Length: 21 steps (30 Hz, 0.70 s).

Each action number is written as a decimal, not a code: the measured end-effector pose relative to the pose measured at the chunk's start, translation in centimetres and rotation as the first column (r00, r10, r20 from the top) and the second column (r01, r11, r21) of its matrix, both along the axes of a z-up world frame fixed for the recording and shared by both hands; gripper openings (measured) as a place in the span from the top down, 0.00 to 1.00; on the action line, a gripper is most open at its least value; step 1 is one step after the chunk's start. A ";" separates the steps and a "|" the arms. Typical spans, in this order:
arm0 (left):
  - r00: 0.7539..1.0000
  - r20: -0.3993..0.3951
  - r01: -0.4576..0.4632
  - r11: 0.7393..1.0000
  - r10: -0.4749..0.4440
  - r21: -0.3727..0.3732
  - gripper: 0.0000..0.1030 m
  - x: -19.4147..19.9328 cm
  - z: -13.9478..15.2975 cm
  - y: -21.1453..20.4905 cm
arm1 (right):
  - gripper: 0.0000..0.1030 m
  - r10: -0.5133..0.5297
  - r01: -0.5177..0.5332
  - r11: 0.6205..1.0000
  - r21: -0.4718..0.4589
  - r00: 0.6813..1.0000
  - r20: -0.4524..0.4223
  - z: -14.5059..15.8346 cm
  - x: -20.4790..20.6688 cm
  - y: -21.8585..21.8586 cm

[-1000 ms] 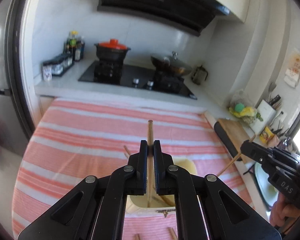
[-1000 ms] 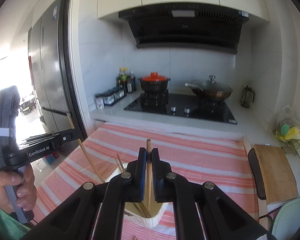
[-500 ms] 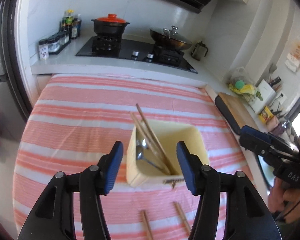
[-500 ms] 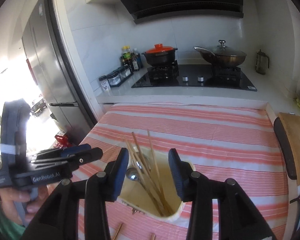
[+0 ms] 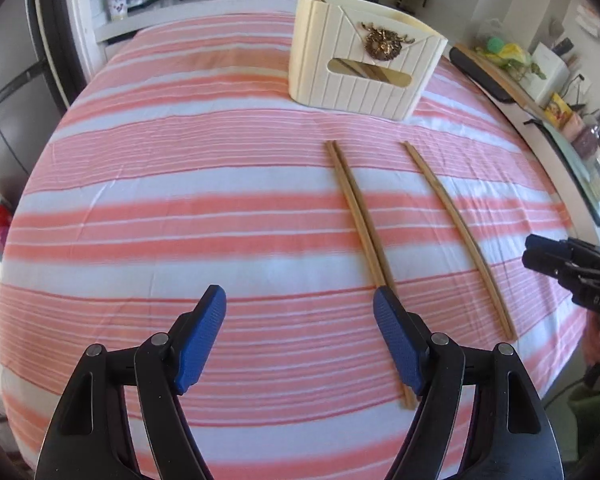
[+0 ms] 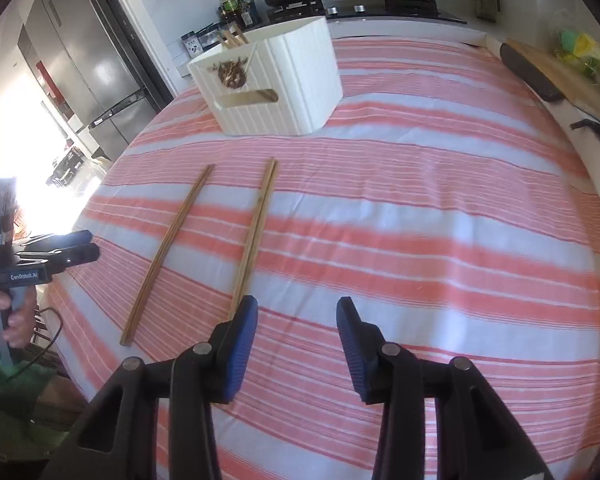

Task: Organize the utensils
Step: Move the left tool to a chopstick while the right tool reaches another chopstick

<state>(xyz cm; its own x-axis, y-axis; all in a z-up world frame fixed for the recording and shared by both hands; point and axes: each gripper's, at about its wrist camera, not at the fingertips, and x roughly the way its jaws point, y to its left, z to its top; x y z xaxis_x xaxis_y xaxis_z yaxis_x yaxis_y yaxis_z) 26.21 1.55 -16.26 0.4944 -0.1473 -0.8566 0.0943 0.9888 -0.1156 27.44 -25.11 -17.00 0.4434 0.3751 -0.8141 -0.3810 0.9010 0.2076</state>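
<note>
Left gripper (image 5: 299,308): my blue fingers (image 5: 200,340) spread wide, holding nothing, low over the worktop's near edge.
Right gripper (image 6: 297,320): my fingers (image 6: 240,354) parted, holding nothing, also over the near edge.

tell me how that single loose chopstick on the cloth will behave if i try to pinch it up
The single chopstick looks thin, stiff and light, so it should lift easily. It lies flat on the striped cloth, so the fingers may catch fabric. Being slim and smooth, it could roll or slip if pinched off-centre.
</note>
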 end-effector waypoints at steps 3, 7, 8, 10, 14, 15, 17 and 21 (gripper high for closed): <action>1.000 0.021 0.011 0.999 -0.012 0.045 0.25 0.7 -0.7 -1.7 | 0.70 0.009 -0.009 1.000 0.000 1.000 -0.009 -0.6 0.8 1.7; 0.999 0.002 0.041 0.996 -0.041 0.074 0.25 1.1 -1.7 -3.1 | 0.77 0.008 -0.008 1.000 -0.013 0.999 -0.053 -1.7 2.1 2.4; 0.999 -0.001 0.043 0.995 -0.043 0.089 0.25 1.1 -2.0 -3.3 | 0.81 0.010 -0.011 1.000 -0.018 0.998 -0.064 -2.1 2.2 2.5; 0.999 -0.003 0.041 0.993 -0.041 0.114 0.25 1.1 -2.4 -3.5 | 0.81 0.023 -0.023 1.000 -0.005 0.997 -0.074 -2.4 2.2 2.4; 1.000 -0.003 0.030 0.996 -0.029 0.082 0.24 1.2 -2.6 -2.9 | 0.81 0.039 -0.036 0.998 0.043 0.996 -0.084 -2.0 2.0 2.2; 1.000 -0.004 0.027 0.997 -0.027 0.077 0.24 1.1 -2.7 -2.8 | 0.81 0.045 -0.042 0.998 0.040 0.995 -0.085 -2.0 2.0 2.3; 1.000 -0.005 0.025 0.997 -0.025 0.072 0.23 1.2 -2.8 -2.6 | 0.81 0.058 -0.057 0.998 0.021 0.994 -0.093 -2.4 2.1 2.7; 1.000 -0.003 0.016 0.997 -0.016 0.078 0.23 1.3 -2.8 -2.9 | 0.82 0.075 -0.079 0.996 -0.052 0.994 -0.080 -2.3 2.3 4.0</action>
